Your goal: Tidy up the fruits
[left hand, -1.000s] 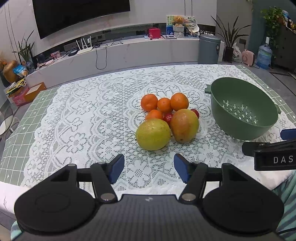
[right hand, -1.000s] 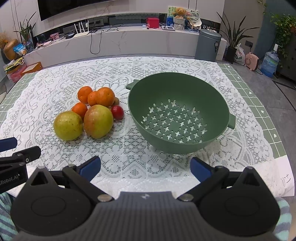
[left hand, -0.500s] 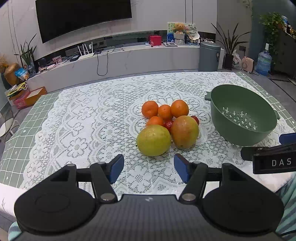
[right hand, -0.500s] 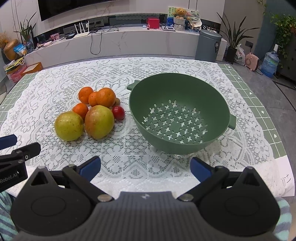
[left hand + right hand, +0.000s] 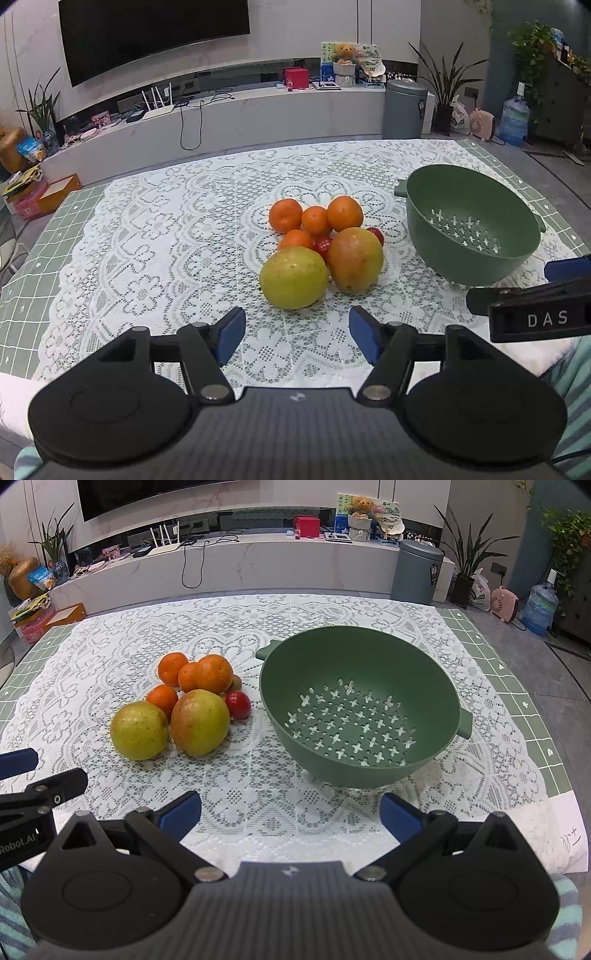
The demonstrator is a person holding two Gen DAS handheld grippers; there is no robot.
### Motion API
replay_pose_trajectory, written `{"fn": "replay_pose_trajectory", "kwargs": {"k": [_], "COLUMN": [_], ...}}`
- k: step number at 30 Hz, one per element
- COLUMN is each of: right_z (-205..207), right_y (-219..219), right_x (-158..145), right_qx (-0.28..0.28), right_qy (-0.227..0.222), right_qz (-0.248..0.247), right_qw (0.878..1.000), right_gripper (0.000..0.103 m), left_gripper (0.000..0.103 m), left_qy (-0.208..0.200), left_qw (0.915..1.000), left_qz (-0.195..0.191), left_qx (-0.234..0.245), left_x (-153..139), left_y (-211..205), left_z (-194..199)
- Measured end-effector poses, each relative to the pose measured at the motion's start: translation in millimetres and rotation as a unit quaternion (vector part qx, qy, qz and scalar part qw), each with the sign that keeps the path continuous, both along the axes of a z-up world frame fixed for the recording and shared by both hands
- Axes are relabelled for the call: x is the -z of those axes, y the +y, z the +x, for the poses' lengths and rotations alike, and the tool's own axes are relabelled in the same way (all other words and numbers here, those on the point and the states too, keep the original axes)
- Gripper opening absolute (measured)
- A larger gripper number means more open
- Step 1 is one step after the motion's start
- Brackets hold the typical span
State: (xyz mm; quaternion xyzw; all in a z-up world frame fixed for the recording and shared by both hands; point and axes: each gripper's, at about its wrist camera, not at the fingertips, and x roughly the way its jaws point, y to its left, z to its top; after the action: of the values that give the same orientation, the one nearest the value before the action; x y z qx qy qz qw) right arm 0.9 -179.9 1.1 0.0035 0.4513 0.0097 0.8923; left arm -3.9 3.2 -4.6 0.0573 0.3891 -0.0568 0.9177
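Fruits (image 5: 321, 251) sit clustered mid-desk on the lace cloth (image 5: 166, 258), beside the empty green colander (image 5: 364, 705) toward the desk's right edge. Left tongs (image 5: 297, 332) and right tongs (image 5: 290, 812) hover released over the near edge, grasping nothing.

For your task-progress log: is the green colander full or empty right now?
Empty. The green colander shows only its bare perforated bottom; all the fruit sits in a pile on the lace cloth beside it.
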Motion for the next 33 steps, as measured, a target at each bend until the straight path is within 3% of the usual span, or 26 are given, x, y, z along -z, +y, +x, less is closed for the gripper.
{"fn": "replay_pose_trajectory", "kwargs": {"k": [24,30,33], "right_z": [2.1,-2.8,-2.7], "right_y": [1.2,3.6,9.5], "right_x": [2.3,4.2,5.8], "right_qx": [-0.003,-0.031,-0.053], "right_qy": [0.001,-0.044,-0.063], "right_qz": [0.000,0.014,0.019], "right_qw": [1.000,0.998,0.996], "right_gripper": [0.099,0.099,0.096], "left_gripper": [0.076,0.075,0.069], "left_qy": [0.007,0.012,0.008], "left_qw": [1.0000,0.9999,0.9998], "left_qz": [-0.004,-0.009,-0.018], "left_qx": [-0.001,0.000,0.006], "left_x": [-0.4,4.0,6.9], "left_y": [2.7,7.1,9.7], "left_z": [1.0,5.8,9.4]}}
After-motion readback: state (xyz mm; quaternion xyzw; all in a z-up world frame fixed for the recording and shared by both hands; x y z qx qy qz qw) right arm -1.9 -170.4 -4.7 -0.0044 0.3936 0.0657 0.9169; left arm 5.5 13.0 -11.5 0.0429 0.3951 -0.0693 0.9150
